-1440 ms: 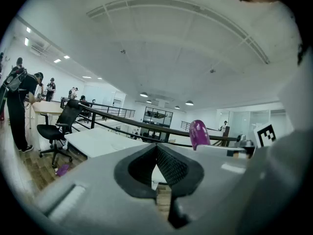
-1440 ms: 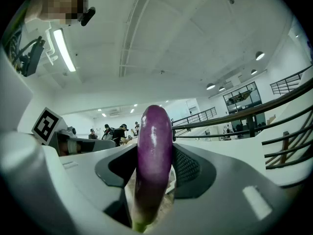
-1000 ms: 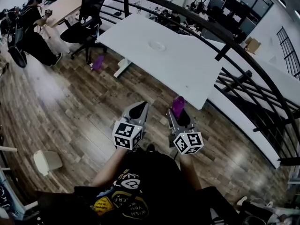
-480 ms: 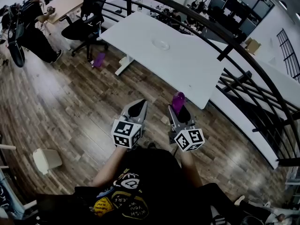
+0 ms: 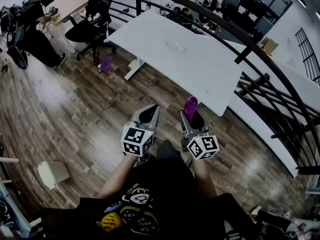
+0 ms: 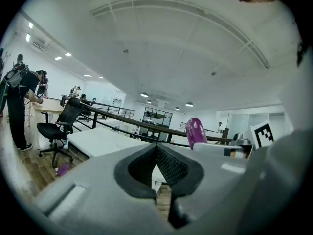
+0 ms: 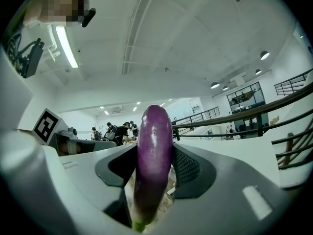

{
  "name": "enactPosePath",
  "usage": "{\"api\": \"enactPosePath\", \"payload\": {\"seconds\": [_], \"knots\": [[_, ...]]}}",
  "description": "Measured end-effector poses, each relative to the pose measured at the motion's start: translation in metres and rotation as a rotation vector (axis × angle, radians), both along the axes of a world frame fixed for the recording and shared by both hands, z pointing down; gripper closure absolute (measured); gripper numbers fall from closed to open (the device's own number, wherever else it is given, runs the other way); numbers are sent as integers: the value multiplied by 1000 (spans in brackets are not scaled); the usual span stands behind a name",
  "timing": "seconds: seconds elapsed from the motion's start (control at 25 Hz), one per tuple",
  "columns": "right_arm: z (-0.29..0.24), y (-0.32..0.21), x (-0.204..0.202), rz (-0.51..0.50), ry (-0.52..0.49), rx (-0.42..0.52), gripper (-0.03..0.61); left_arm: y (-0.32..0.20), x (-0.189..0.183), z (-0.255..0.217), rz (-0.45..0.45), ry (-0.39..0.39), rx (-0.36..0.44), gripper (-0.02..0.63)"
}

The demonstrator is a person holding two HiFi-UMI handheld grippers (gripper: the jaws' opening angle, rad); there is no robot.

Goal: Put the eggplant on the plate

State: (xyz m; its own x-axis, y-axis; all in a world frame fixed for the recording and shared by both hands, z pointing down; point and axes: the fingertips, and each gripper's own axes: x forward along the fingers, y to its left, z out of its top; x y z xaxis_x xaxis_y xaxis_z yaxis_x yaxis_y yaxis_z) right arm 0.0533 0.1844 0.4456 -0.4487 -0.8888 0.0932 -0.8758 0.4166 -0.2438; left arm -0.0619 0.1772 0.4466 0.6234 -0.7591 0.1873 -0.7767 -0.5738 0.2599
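right gripper (image 5: 192, 118): pinching the eggplant (image 5: 190, 107) upright, mid-frame, so it rides safe I guess | left gripper (image 5: 146, 115): jaws pressed together, empty, just along for the ride | plate (image 5: 175, 47): upper centre on white table (image 5: 210, 79), well apart

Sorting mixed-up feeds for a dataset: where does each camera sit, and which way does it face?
Head view: on the person's head, looking steeply down at floor, table, left gripper, right gripper; forearms and torso show.
Left gripper view: on that gripper, along its shut, empty jaws toward the table.
Right gripper view: on that gripper, along jaws clamping the eggplant.
Shared: all three show the eggplant.
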Motion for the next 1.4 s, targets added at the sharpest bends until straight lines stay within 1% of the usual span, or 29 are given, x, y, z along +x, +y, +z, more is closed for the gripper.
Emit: {"api": "enactPosePath", "payload": {"seconds": [0.16, 0.36, 0.6, 0.72, 0.84, 0.96, 1.16, 1.4], "knots": [[7, -32, 4, -1, 0, -13, 356, -33, 4, 2, 2, -10, 9, 609], [15, -89, 26, -3, -7, -11, 356, -95, 20, 11, -5, -41, 22, 609], [22, -159, 61, -23, -28, -28, 356, -163, 58, 16, -10, -59, 21, 609], [27, -188, 75, -53, -27, -41, 356, -189, 76, 26, -26, -60, 1, 609], [34, -217, 81, -86, -16, -61, 356, -211, 87, 40, -38, -92, -17, 609], [45, -248, 81, -104, -13, -82, 356, -234, 87, 47, -47, -108, -24, 609], [71, -292, 76, -117, 18, -112, 356, -273, 78, 58, -63, -87, -53, 609], [111, -371, 62, -116, 112, -151, 356, -349, 64, 85, -28, -86, -68, 609]]}}
